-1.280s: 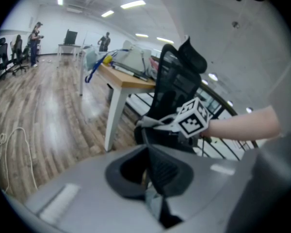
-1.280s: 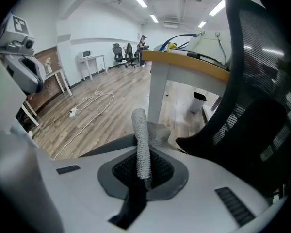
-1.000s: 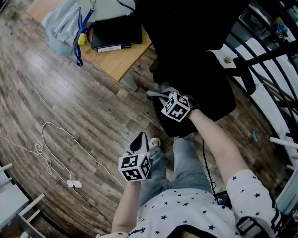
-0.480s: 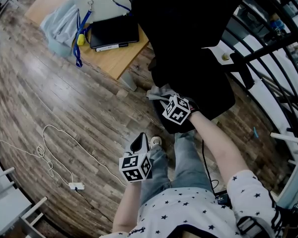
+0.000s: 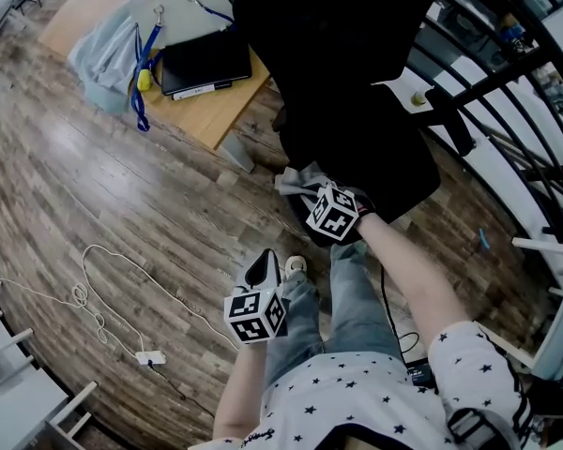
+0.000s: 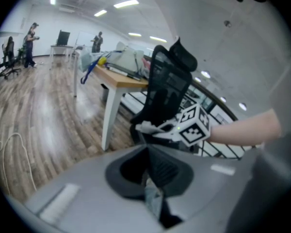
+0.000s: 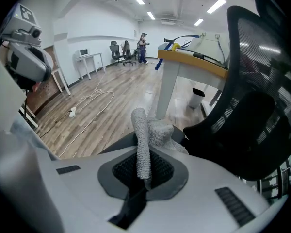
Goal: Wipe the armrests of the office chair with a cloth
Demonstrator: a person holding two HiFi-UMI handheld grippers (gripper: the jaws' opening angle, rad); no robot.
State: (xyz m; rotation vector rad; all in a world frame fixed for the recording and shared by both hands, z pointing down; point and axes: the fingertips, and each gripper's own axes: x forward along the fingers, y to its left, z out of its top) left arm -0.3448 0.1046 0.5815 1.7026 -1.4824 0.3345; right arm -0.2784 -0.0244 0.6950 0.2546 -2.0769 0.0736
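Observation:
The black mesh office chair (image 5: 357, 73) stands in front of me. My right gripper (image 5: 305, 187) is shut on a grey knitted cloth (image 5: 297, 178), which rests against the chair's near left side by the dark armrest (image 7: 218, 125). In the right gripper view the cloth (image 7: 141, 140) stands up between the jaws, its bunched end against the chair (image 7: 262, 81). The chair's other armrest (image 5: 450, 120) sticks out on the far right. My left gripper (image 5: 265, 268) hangs lower, over my knee, shut with nothing in it (image 6: 148, 171), apart from the chair (image 6: 169, 86).
A wooden desk (image 5: 206, 111) with a black laptop (image 5: 205, 64), a grey bag and blue lanyards stands left of the chair. A white cable and plug (image 5: 150, 356) lie on the wood floor. Black railings (image 5: 507, 92) run behind the chair on the right.
My right gripper has slid the cloth a little toward me along the chair's side. The left gripper has stayed where it was.

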